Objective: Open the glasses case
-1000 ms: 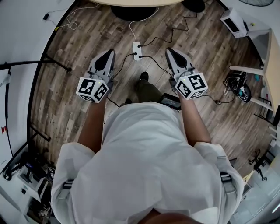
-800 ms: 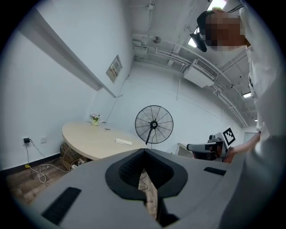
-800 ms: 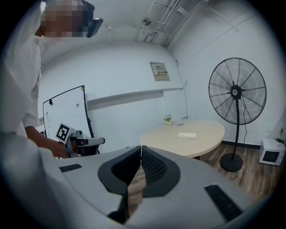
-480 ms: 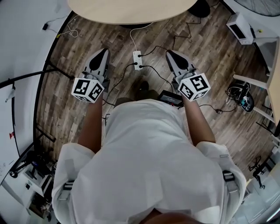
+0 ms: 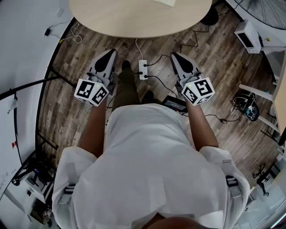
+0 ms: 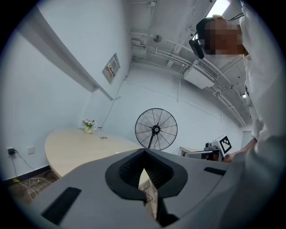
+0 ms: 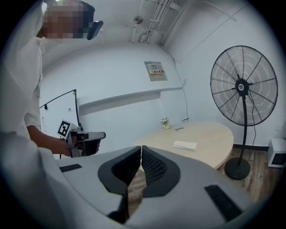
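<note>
No glasses case shows clearly. A flat white object [image 7: 185, 145] lies on the oval beige table [image 7: 210, 136], and its corner shows at the top edge of the head view [image 5: 163, 2]; I cannot tell what it is. My left gripper [image 5: 111, 53] and right gripper [image 5: 174, 55] hang side by side over the wooden floor, short of the table [image 5: 134, 18]. In the left gripper view the left gripper [image 6: 144, 154] has its jaws closed tip to tip on nothing. The right gripper [image 7: 141, 148] is shut and empty too.
A white power strip [image 5: 143, 69] with cables lies on the floor between the grippers, and a black box [image 5: 175, 103] sits near my feet. A standing fan [image 7: 242, 87] is beside the table. A small flower vase [image 7: 166, 122] stands at the table's far end.
The person has stepped toward the table, so more of its top shows in the head view. A leg has swung forward between the grippers. Both grippers stay shut.
</note>
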`<state>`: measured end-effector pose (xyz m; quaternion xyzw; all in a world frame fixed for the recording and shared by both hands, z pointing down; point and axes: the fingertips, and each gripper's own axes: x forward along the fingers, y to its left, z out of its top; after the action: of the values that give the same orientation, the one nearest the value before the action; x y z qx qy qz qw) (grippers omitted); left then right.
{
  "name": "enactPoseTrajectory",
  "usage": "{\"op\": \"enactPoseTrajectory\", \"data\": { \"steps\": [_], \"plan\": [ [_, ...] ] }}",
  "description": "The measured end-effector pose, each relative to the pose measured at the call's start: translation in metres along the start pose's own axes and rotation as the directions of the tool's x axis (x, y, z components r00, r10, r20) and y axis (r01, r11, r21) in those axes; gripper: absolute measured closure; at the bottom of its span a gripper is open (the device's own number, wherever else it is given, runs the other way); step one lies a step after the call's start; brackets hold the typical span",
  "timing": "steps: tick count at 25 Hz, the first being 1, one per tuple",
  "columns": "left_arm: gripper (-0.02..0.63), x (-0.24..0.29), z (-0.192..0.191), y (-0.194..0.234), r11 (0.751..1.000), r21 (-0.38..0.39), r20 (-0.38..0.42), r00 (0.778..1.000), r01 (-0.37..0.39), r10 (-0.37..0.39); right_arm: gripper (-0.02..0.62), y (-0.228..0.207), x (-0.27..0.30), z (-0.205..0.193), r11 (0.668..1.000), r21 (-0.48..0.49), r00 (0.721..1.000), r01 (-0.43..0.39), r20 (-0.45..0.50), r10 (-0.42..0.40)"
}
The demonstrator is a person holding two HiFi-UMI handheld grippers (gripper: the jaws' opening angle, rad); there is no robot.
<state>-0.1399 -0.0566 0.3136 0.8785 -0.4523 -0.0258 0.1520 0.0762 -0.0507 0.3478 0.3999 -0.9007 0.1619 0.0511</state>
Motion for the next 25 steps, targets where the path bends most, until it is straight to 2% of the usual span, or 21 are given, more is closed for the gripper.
{"op": "enactPoseTrajectory", "data": {
  "steps": [8, 15, 20, 25],
  "plan": [
    [0.592, 0.076, 0.036, 0.068, 0.991, -0.005, 0.009, 0.991, 0.136, -0.136, 0.569, -0.034, 0.067, 0.034, 0.992, -0.011, 0.992, 0.125, -0.012, -0.125],
    [0.592, 0.122, 0.055, 0.119, 0.968, -0.018, -0.020, 0.968, 0.250, -0.251, 0.569, -0.046, 0.129, 0.072, 0.972, -0.055, 0.974, 0.228, 0.011, -0.228],
    [0.592, 0.155, 0.048, 0.135, 0.940, -0.024, -0.057, 0.938, 0.342, -0.342, 0.569, -0.062, 0.146, 0.083, 0.936, -0.125, 0.944, 0.329, 0.009, -0.331],
    [0.592, 0.189, 0.033, 0.153, 0.932, -0.013, -0.098, 0.927, 0.362, -0.361, 0.569, -0.083, 0.161, 0.088, 0.884, -0.266, 0.914, 0.385, -0.020, -0.404]
  ]
}}
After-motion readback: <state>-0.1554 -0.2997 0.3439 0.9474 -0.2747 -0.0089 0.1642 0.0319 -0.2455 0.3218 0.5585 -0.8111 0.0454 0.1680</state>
